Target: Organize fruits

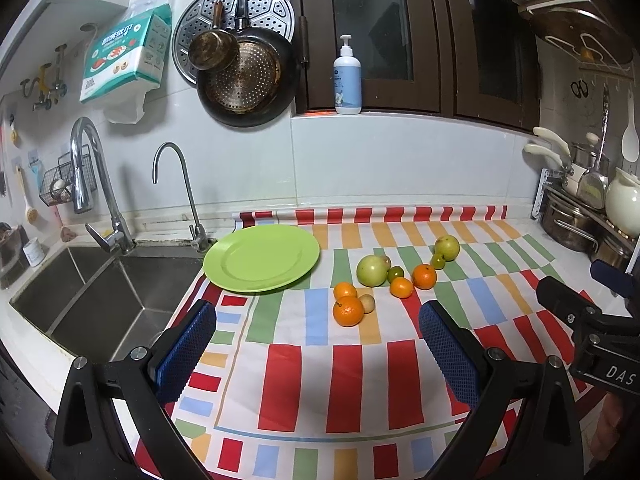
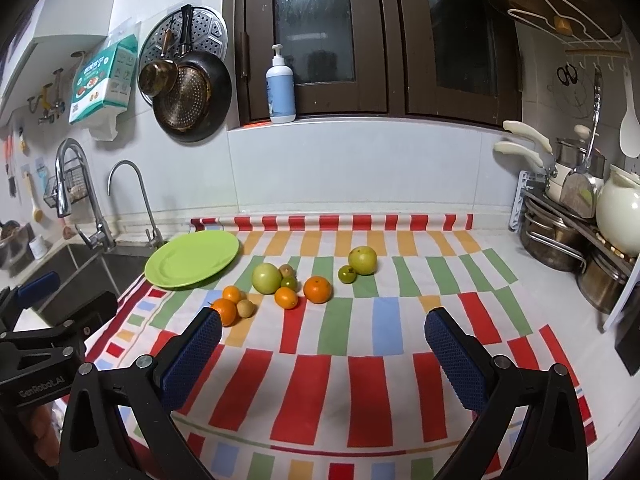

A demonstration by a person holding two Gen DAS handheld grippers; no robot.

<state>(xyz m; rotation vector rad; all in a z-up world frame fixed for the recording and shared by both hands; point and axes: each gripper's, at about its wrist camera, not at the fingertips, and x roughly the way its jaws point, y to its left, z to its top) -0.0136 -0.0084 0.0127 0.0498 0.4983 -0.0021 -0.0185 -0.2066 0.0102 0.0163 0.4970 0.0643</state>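
Note:
An empty green plate (image 1: 262, 258) (image 2: 192, 258) lies on the striped cloth next to the sink. Right of it lie loose fruits: several oranges (image 1: 348, 311) (image 2: 318, 289), two large green apples (image 1: 373, 271) (image 2: 266, 278), small green fruits (image 1: 438, 261) (image 2: 347, 274) and a brownish small fruit (image 1: 367, 303) (image 2: 245, 308). My left gripper (image 1: 318, 344) is open and empty, above the cloth in front of the fruits. My right gripper (image 2: 324, 344) is open and empty, also short of the fruits. Each gripper shows at the edge of the other's view.
A steel sink (image 1: 92, 296) with two faucets (image 1: 96, 184) lies left of the plate. Pots and a dish rack (image 2: 576, 232) stand at the right. Pans (image 1: 244, 76) hang on the wall; a soap bottle (image 1: 347, 80) stands on the sill.

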